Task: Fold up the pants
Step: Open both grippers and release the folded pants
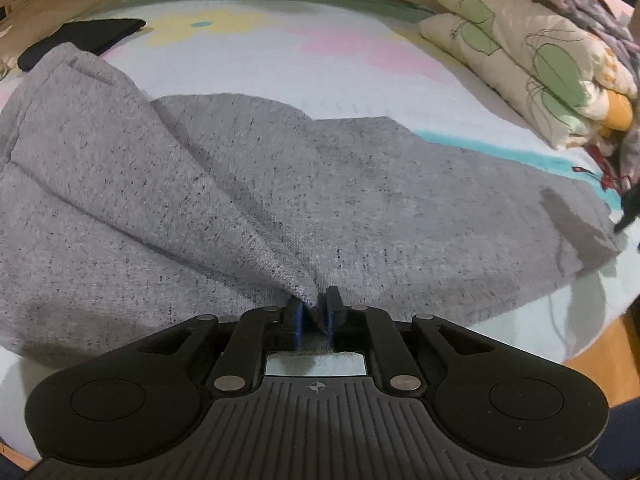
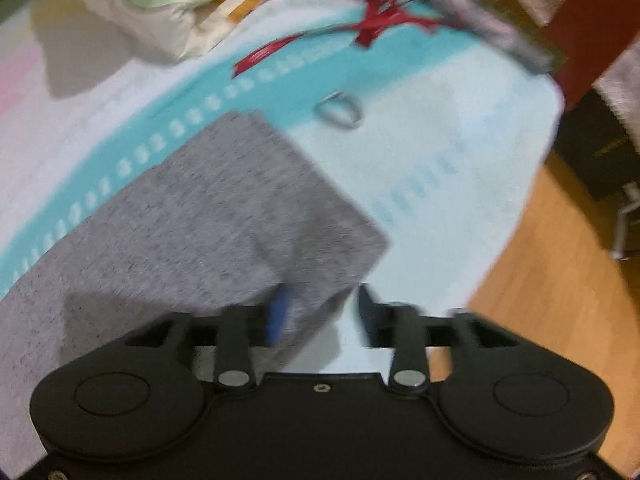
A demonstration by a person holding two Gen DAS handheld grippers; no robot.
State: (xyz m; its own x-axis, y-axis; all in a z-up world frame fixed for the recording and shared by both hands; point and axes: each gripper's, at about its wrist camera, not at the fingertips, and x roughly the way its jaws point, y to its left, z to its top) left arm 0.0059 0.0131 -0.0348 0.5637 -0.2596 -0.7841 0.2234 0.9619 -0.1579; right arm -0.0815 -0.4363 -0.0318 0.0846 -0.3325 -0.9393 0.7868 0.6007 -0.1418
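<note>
Through the left wrist view, lying spread across the pastel bed sheet as grey pants, with the left gripper pinching a raised ridge of that fabric between nearly closed jaws. Through the blurred right wrist view, hovering as the right gripper with jaws parted over the pants' corner, gripping nothing, a metal ring and red ribbon lying beyond.

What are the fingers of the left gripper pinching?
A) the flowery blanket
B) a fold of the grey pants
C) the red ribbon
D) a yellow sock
B: in the left wrist view the left gripper has its blue pads close together with a raised fold of the grey pants caught between them.
</note>
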